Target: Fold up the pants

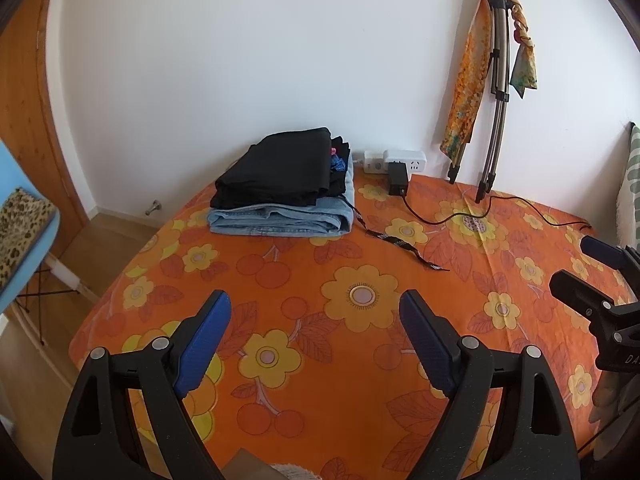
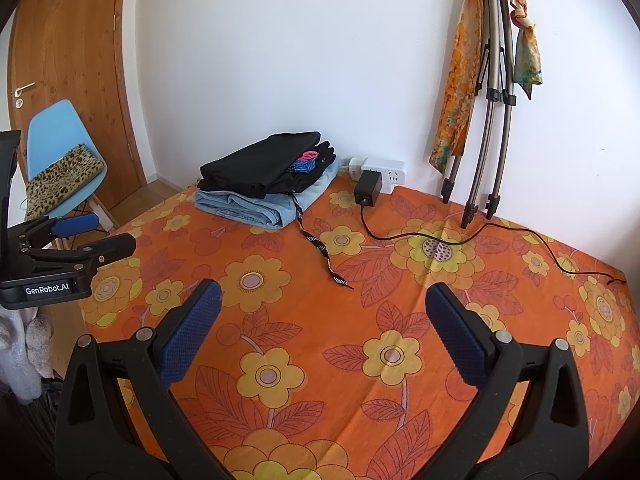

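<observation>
**Pants stacked at far edge; both tools empty**

Left hand-held gripper [image 1: 316,312]: jaws spread wide, nothing between them. Right hand-held gripper [image 2: 324,304]: same, wide apart and empty. Both hover over bare orange floral cloth [image 2: 360,380] on the table.

Pants: folded stack [image 2: 268,184] at the table's far side near the wall, well apart from both tools. Count: one black pair [image 1: 276,172] on top, one light denim pair [image 1: 280,220] at bottom, some dark garment between (number unclear). One patterned drawstring [image 2: 316,246] trails out.

Handling, judged: denim heavier and stiffer, holds a crease; black fabric soft, limp, may slip. Best pinched at the waistband or a folded edge.
</observation>
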`<state>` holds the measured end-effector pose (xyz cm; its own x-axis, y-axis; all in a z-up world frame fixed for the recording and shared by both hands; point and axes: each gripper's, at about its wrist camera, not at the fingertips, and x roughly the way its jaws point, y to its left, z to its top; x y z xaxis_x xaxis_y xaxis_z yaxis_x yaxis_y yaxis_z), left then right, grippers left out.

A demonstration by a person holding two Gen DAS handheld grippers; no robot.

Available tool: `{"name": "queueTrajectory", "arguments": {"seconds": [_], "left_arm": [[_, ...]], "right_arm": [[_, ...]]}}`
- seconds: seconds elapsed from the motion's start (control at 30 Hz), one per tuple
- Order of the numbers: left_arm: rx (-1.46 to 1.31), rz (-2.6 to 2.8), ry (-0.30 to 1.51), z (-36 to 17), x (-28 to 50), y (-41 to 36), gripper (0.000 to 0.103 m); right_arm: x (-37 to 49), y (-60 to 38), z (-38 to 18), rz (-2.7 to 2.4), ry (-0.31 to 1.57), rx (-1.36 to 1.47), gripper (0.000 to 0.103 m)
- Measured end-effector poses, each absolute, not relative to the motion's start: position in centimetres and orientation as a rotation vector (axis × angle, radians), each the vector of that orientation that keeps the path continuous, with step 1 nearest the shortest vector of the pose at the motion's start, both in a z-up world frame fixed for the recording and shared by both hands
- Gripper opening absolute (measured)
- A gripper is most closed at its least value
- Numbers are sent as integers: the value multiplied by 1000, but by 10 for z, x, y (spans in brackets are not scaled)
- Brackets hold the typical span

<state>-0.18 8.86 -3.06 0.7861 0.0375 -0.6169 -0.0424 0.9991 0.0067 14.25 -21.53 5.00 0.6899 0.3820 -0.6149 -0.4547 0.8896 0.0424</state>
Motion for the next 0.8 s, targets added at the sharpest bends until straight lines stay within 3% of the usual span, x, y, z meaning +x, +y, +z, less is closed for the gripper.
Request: {"name": "queueTrajectory", "arguments": {"seconds": [0.8], "left_arm": [[-10, 27, 661, -31, -4, 89, 86]], "right_arm": [[140, -217, 44, 476, 671, -108, 103]]}}
